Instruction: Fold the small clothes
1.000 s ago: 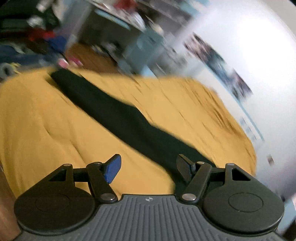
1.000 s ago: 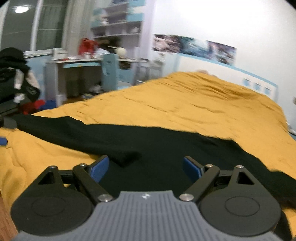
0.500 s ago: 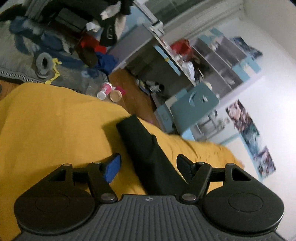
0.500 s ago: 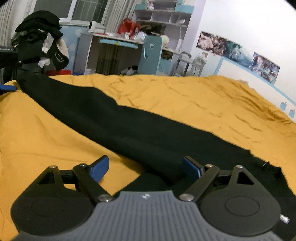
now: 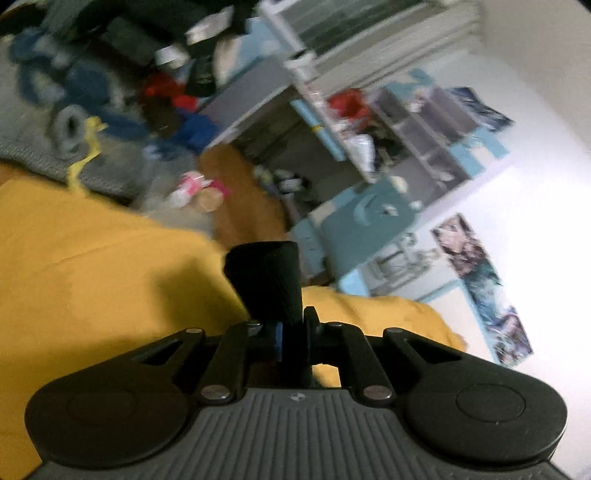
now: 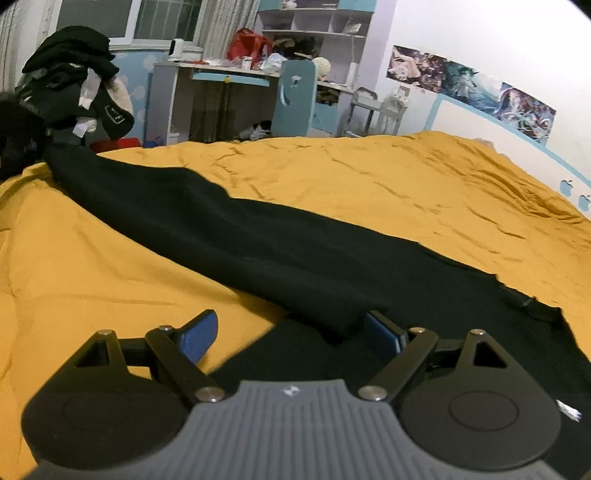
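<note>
While my left gripper (image 5: 293,334) now clamps the black garment (image 6: 258,240) end, unlike before, my right gripper (image 6: 291,332) stays spread; yellow bedcover (image 6: 406,184) lies free toward 12 o'clock.

A bed (image 6: 424,184) under a wrinkled yellow cover is filling the foreground. Beyond it a grey desk (image 6: 207,96) with a blue drawer front is standing against the far wall, cluttered on top, with a red bag (image 6: 247,46) sitting on it. A blue chair (image 6: 295,99) is standing beside the desk. Shelves (image 6: 314,22) are rising above. A window (image 6: 129,18) with curtains is showing dark glass on the left. Posters (image 6: 469,83) are hanging along the white wall. A pile of dark clothes (image 6: 70,74) is heaped at the left. A brown wooden floor (image 5: 240,199) is showing in the left wrist view.
</note>
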The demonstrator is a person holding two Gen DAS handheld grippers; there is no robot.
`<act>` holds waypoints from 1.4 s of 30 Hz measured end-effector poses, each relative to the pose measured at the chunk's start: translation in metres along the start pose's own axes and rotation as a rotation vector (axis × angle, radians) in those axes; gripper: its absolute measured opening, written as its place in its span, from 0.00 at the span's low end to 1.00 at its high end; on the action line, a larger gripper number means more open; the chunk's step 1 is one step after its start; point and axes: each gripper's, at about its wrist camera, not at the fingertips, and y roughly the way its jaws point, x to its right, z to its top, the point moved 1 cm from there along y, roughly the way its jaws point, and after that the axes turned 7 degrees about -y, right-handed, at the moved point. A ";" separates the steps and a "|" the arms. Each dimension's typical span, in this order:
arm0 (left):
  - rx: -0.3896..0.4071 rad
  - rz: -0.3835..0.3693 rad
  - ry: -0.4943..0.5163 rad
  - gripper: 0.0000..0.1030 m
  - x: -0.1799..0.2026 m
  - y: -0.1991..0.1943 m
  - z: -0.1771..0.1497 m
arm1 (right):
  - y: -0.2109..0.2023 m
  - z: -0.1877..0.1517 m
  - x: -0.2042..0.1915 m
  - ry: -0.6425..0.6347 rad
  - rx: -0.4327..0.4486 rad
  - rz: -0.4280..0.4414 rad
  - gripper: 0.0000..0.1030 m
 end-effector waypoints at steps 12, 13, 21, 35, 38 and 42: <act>-0.240 -0.472 0.334 0.08 0.264 -0.009 -0.143 | -0.108 -0.079 0.098 0.223 -0.013 -0.110 0.80; -0.279 -0.506 0.357 0.08 0.281 -0.007 -0.166 | -0.116 -0.089 0.108 0.245 -0.017 -0.123 0.80; -0.628 -0.648 0.453 0.08 0.335 0.019 -0.388 | -0.164 -0.161 0.172 0.418 -0.070 -0.232 0.80; -0.827 -0.650 0.743 0.60 0.295 0.035 -0.450 | -0.178 -0.229 0.281 0.779 -0.071 -0.234 0.80; -0.755 -0.525 0.825 0.66 0.266 0.025 -0.401 | -0.153 -0.229 0.314 0.930 -0.042 -0.168 0.76; -0.743 -0.270 0.702 0.66 0.192 0.031 -0.329 | -0.109 -0.249 0.341 1.193 -0.075 -0.101 0.67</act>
